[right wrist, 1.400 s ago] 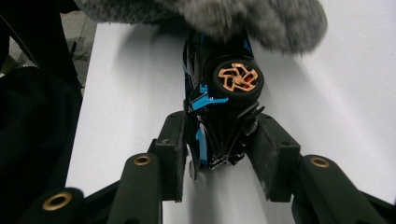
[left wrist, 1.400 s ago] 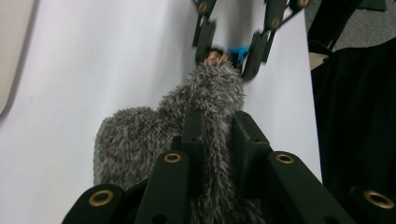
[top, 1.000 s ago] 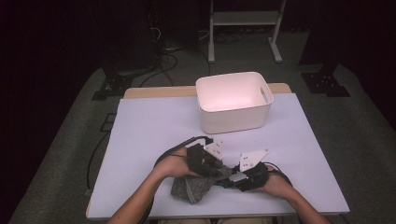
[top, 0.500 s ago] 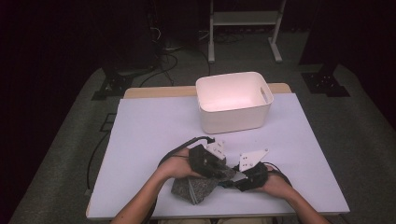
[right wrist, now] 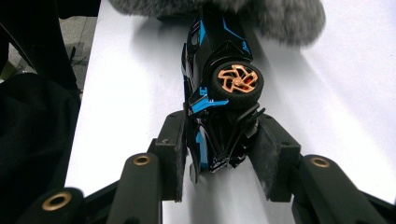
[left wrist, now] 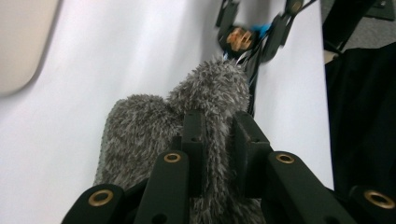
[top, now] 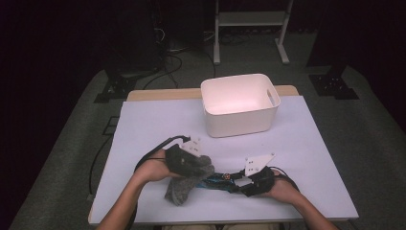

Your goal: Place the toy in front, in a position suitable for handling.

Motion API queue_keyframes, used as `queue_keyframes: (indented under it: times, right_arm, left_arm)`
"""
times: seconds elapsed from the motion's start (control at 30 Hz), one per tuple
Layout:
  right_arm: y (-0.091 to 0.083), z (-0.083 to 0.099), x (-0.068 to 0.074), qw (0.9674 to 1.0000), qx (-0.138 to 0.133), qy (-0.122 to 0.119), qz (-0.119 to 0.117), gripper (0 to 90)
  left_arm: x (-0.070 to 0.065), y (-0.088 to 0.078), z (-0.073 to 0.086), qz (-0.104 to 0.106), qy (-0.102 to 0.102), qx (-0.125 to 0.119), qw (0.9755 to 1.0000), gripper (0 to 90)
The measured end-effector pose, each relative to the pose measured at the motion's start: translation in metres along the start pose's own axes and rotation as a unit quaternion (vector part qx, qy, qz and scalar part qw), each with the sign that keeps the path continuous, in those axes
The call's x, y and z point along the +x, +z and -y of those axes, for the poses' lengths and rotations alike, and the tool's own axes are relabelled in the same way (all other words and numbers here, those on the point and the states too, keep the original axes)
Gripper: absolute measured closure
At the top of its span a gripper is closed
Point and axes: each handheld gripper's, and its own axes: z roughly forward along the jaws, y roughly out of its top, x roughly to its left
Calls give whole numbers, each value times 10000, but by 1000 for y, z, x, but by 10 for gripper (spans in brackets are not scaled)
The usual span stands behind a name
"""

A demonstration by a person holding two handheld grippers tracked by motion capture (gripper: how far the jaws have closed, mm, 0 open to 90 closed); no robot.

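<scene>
High view: white table surface (top: 143, 124), with a white bin (top: 239, 103) standing near the far edge, about midway along it, well apart from both grippers. Grey fuzzy cloth (top: 184, 184) lies near the near edge, left of centre. Left gripper (top: 189, 160) sits on the cloth's far end; left gripper view confirms its jaws are closed on a fold of the cloth (left wrist: 205, 107), pile bulging between the pads. Black and blue toy car (top: 218, 179) lies just right of the cloth, its front end touching or tucked under the cloth's edge. Right gripper (top: 249, 184) holds it near the near edge, right of centre. Right gripper view: jaws clamp the car's rear (right wrist: 217, 140) from both sides; a copper-spoked wheel (right wrist: 236, 81) faces the camera, so the car is turned on its side.
</scene>
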Motion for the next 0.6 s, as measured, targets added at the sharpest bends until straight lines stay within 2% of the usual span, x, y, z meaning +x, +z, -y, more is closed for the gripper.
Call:
queue_keyframes:
  times: [0.07, 0.13, 0.27, 0.33, 0.6]
  right_arm:
    - [0, 0, 0, 10000, 2, -10, 0, 571]
    - [0, 0, 0, 10000, 10, -14, -4, 571]
    - [1, -2, 0, 10000, 54, -37, -14, 563]
    - [1, -3, -2, 10000, 45, 37, -39, 512]
    - [12, -12, -7, 9998, 100, 25, -173, 510]
  left_arm:
    - [1, -5, 9, -13, -107, -58, 9999, 766]
    - [1, -5, 10, 19, -114, -84, 9999, 767]
    - [1, 0, 8, 57, -91, -60, 9999, 767]
    - [1, 1, 6, 66, -80, -43, 9999, 767]
    - [3, 1, 7, 92, -163, -52, 9998, 768]
